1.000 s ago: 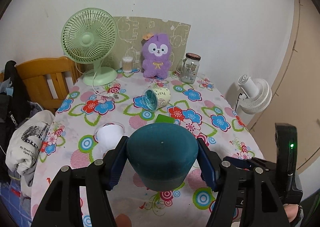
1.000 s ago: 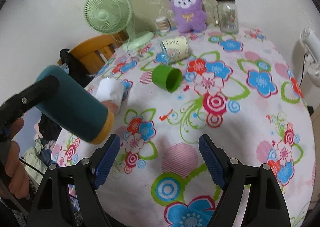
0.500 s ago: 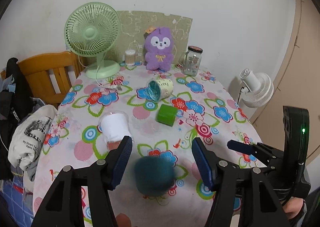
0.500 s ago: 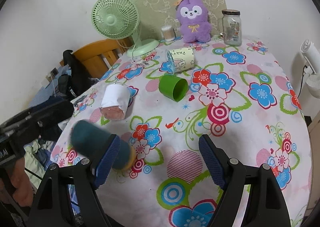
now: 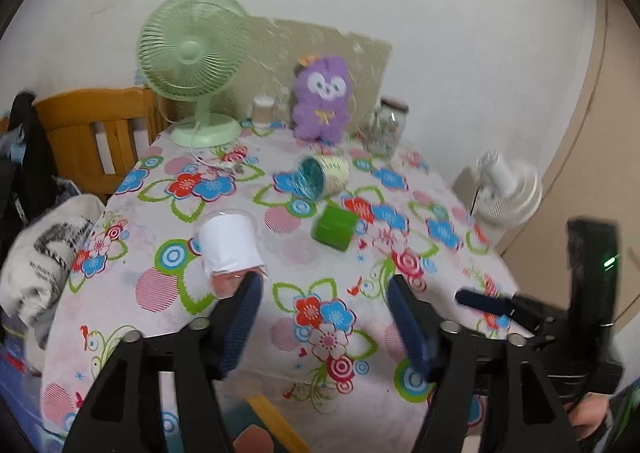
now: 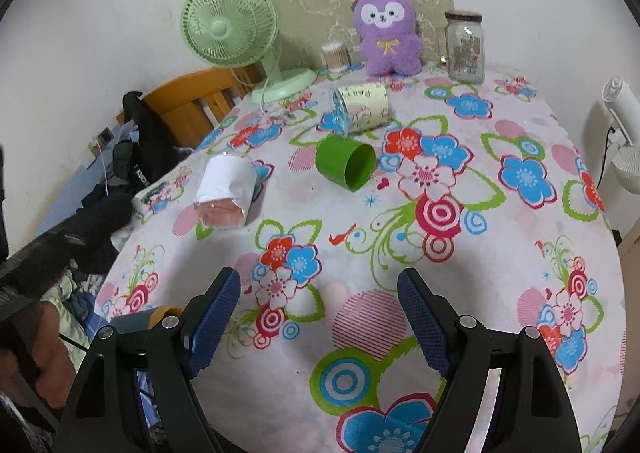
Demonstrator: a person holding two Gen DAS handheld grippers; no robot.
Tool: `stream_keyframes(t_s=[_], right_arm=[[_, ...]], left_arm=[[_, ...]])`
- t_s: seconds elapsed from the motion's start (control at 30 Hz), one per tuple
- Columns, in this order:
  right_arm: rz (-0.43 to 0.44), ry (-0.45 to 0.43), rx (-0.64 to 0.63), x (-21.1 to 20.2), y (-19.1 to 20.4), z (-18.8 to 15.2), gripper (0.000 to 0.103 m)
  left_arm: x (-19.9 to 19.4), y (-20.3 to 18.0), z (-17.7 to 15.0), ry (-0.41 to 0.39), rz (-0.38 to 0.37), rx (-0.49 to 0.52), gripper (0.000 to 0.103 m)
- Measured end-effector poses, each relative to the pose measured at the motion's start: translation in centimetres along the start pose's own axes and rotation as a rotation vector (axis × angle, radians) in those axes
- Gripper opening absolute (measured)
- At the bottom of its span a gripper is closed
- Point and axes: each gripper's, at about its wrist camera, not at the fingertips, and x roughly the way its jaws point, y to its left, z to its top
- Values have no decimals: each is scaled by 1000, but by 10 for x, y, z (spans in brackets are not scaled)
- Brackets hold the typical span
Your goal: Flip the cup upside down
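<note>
The teal cup with a tan rim (image 6: 150,318) lies low at the table's near-left edge, partly hidden behind my right gripper's left finger; in the left wrist view only a teal and tan sliver (image 5: 266,419) shows below my fingers. My left gripper (image 5: 322,321) is open and empty above the near table. My right gripper (image 6: 318,319) is open and empty. A green cup (image 6: 346,166) (image 5: 335,228), a white-wrapped cup (image 6: 225,191) (image 5: 230,247) and a cream patterned cup (image 6: 360,107) (image 5: 322,181) all lie on their sides mid-table.
A green desk fan (image 6: 234,31), purple plush (image 6: 386,31), glass jar (image 6: 465,47) and cotton-swab pot (image 6: 335,56) stand along the back. A wooden chair (image 5: 96,125) with clothes is at the left. A white fan (image 5: 506,189) stands on the right.
My left gripper opened and let go of the teal cup, which dropped out from between its fingers down to the table's near-left edge. The left gripper pulled back and up.
</note>
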Motion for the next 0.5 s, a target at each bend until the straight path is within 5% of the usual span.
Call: stream_keyframes(t_s=[0.13,0.37,0.5], right_arm=[[11,29,13,15,-4,-3,83],[30,60,14,33,-4,-5,83],[33,81,6,42,-1,-7,83]], left_arm=[[-24,44,-19,-13,6,-107,102],[-33,96,-102,141,83,-324,103],[-31,95,-122,167,75,-290,103]])
